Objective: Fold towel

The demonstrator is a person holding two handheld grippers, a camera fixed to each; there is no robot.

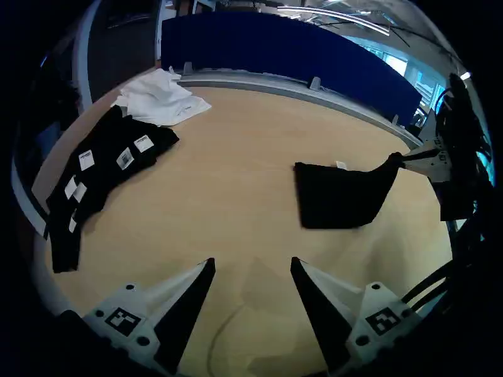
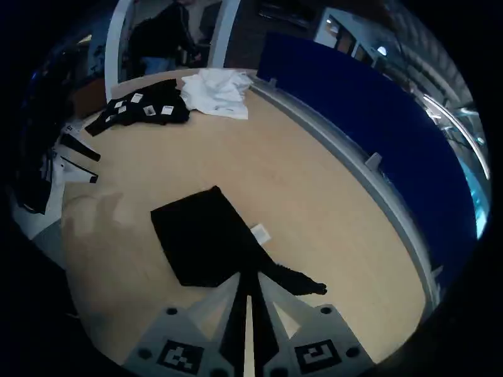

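A black towel [image 1: 339, 195] lies partly folded on the wooden table [image 1: 251, 163], right of centre in the left gripper view. Its far right corner is pulled up into my right gripper [image 1: 403, 159], which is shut on it. In the right gripper view the same towel [image 2: 201, 235] spreads just ahead of my right gripper [image 2: 249, 276], whose closed fingers pinch the cloth; a twisted end sticks out to the right and a white tag [image 2: 259, 234] shows on the towel's edge. My left gripper [image 1: 251, 264] hovers open over bare table, well short of the towel, with nothing between its fingers.
A pile of black towels with white tags [image 1: 100, 169] lies at the table's left edge, and a white cloth heap [image 1: 160, 100] sits behind it. A blue partition [image 1: 283, 50] runs along the table's far side. A person [image 2: 166, 31] stands beyond the table's far end.
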